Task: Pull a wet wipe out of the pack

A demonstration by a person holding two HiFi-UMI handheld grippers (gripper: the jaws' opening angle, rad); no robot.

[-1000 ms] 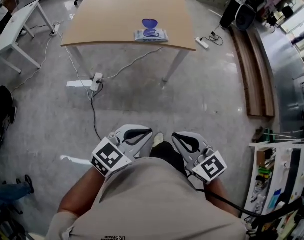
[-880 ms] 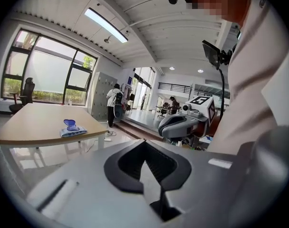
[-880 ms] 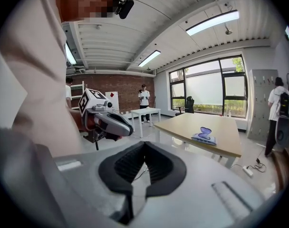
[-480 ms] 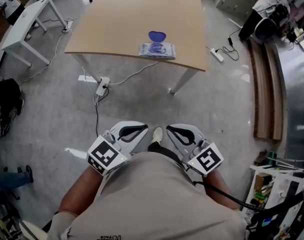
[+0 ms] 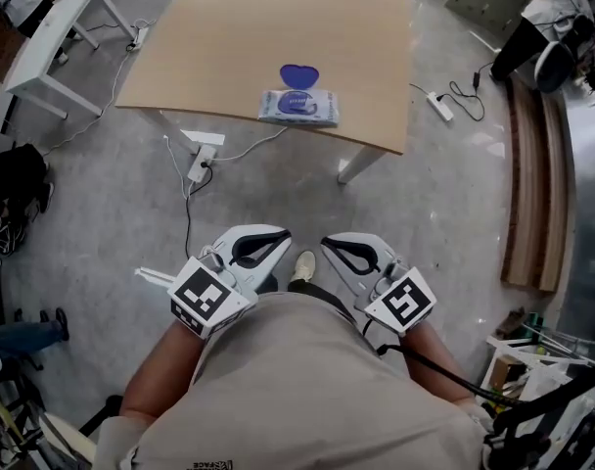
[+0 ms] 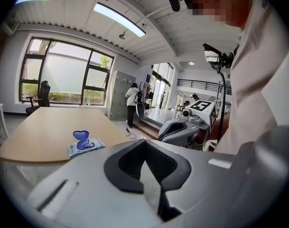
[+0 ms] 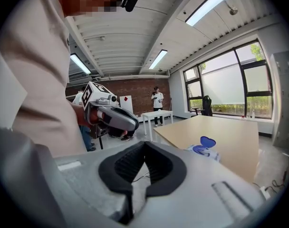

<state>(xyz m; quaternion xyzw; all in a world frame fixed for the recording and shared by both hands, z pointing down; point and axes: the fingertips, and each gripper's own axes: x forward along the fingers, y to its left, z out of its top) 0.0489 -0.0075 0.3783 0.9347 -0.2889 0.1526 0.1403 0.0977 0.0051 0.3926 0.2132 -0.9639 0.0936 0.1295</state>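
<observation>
The wet wipe pack (image 5: 297, 107) lies flat near the front edge of a tan wooden table (image 5: 278, 18), its blue lid (image 5: 299, 74) flipped open and standing up. Both grippers are held low against the person's waist, far short of the table. My left gripper (image 5: 279, 235) is shut with nothing in it, and so is my right gripper (image 5: 328, 244). In the left gripper view the pack (image 6: 86, 147) sits ahead and to the left of the gripper (image 6: 144, 143). In the right gripper view the pack (image 7: 204, 152) shows to the right of the gripper (image 7: 144, 143).
A power strip (image 5: 202, 160) with cables lies on the grey floor under the table's front edge, another strip (image 5: 439, 106) to its right. A white table (image 5: 53, 27) stands at far left, a wooden platform (image 5: 527, 194) at right, a black bag (image 5: 9, 209) at left.
The table and pack have slid lower and nearer in the head view as the person moves toward them. Both grippers stay shut at the waist.
</observation>
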